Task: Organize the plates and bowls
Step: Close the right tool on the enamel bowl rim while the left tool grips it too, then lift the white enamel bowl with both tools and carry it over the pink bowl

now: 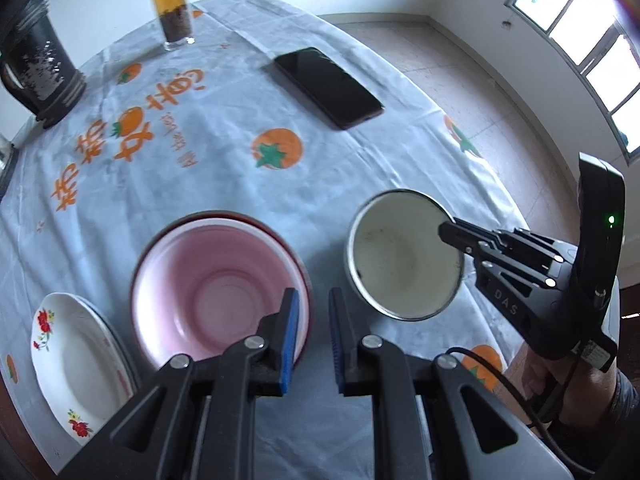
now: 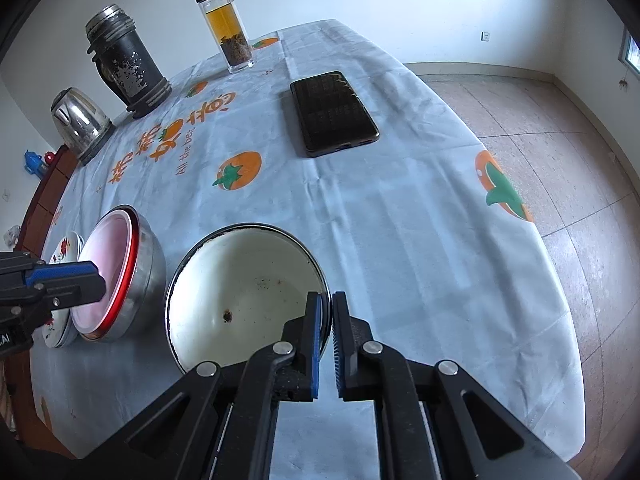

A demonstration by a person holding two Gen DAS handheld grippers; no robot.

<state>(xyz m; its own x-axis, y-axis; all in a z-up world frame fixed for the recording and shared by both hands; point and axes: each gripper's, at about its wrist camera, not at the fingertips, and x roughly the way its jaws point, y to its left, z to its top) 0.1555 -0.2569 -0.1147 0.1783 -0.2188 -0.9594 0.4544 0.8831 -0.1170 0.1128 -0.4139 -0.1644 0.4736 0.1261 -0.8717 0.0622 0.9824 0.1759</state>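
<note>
A pink bowl (image 1: 216, 288) (image 2: 108, 256) sits nested in a red-rimmed steel bowl (image 2: 148, 280). My left gripper (image 1: 314, 316) (image 2: 98, 284) is shut on their right rim, one pad inside and one outside. To the right stands a white enamel bowl (image 1: 400, 256) (image 2: 240, 292) with a dark rim and a few specks inside. My right gripper (image 2: 327, 320) (image 1: 448, 232) is shut on its near-right rim, which passes between the blue pads. Flowered white plates (image 1: 72, 344) (image 2: 64, 252) lie stacked left of the pink bowl.
On the tomato-print tablecloth (image 2: 400, 220) lie a black phone (image 1: 328, 88) (image 2: 334, 114), a glass tea bottle (image 1: 170, 4) (image 2: 228, 28), a black flask (image 1: 36, 64) (image 2: 124, 68) and a steel kettle (image 2: 80, 124). The table edge and floor are to the right.
</note>
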